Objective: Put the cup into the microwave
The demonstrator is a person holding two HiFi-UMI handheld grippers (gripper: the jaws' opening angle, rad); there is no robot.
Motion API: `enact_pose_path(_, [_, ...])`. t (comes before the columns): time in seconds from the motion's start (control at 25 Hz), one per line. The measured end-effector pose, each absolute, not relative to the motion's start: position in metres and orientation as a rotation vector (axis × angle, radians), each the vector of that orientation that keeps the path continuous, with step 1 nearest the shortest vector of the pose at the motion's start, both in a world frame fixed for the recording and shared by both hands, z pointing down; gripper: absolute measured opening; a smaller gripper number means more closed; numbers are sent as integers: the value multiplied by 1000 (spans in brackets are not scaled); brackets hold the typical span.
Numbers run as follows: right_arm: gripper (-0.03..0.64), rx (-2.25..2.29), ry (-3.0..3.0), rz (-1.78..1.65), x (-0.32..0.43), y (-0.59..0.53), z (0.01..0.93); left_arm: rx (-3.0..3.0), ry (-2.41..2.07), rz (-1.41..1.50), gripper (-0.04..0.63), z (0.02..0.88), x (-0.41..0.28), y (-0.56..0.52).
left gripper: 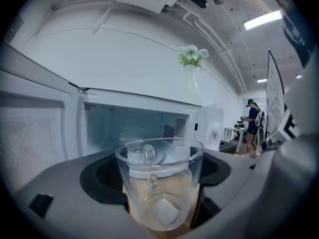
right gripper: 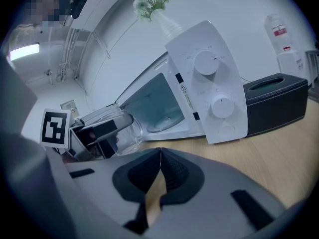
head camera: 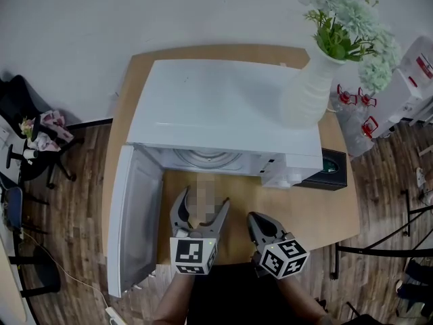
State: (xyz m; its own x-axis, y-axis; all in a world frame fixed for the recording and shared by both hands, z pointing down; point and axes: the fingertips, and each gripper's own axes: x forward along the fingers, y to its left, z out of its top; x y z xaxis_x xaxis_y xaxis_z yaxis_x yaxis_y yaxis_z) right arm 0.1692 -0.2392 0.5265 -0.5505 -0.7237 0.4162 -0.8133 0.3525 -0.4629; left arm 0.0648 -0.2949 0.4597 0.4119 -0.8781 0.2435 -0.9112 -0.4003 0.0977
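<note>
The left gripper squeezes a clear cup between its jaws, just in front of the open microwave. The door stands wide at the left, leaving the way in free. The cup is hard to see in the head view; the left gripper view shows it plainly. The right gripper is closed tight on nothing, low beside the left one.

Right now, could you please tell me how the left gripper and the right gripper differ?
The left gripper has its jaws clamped on a clear glass cup; the right gripper has its jaws together with nothing between them. The left gripper faces the open microwave; the right gripper sits nearer the control panel. Both reach over the wooden table.
</note>
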Motion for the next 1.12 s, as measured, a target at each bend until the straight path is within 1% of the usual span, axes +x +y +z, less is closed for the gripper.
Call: enact_pose_path(1.12, [-8,1308,-2419,1010,145,-275,547,2423,-1650,164,407,467,47,-388])
